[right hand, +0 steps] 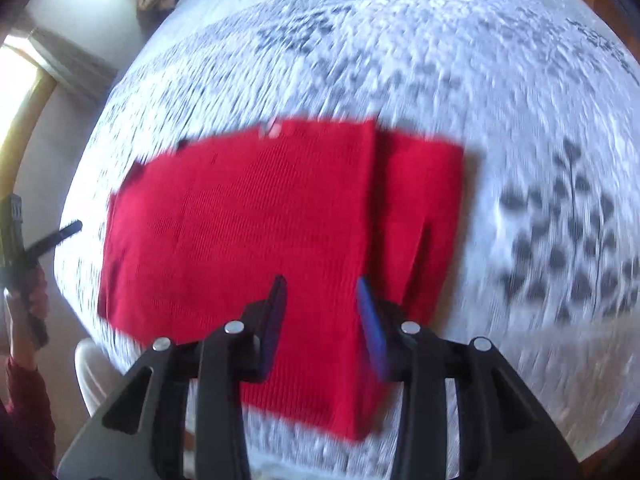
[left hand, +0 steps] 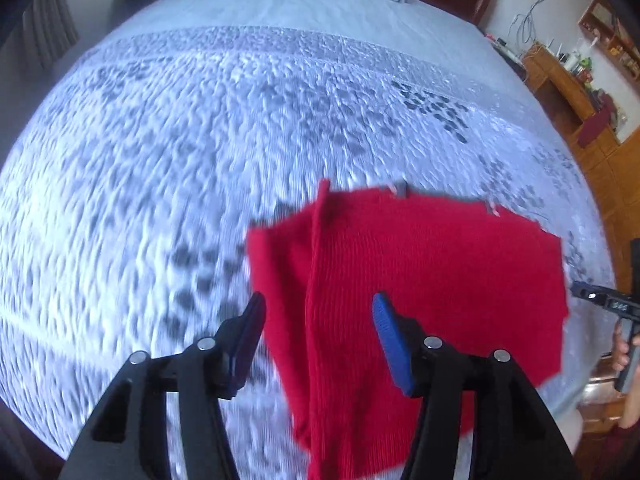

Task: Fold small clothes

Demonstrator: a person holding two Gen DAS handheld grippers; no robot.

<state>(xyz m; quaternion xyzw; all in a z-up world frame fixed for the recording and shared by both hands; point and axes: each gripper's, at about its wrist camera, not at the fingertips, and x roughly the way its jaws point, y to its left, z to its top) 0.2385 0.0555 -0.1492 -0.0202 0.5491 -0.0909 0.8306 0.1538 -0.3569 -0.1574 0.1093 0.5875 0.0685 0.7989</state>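
- The red knitted garment (left hand: 420,272) lies folded flat on the bed (left hand: 200,140), close to the bed's near edge, with its far edge ragged and a small white tag showing there.
- A long fold ridge runs down it; in the right wrist view a narrower panel sits to the right of that ridge.
- Beyond the cloth the patterned white and grey bedspread (right hand: 520,100) stretches away bare, giving plenty of room on every side but the near one.
- Wooden shelving (left hand: 568,92) stands off the bed's right side.
- The left gripper (left hand: 318,312) hangs above the garment's left portion, its blue pads parted fairly wide, gripping nothing.
- The right gripper (right hand: 320,292) hovers over the middle of the cloth, pads set narrower but apart; both views are blurred, yet it seems to clasp nothing.
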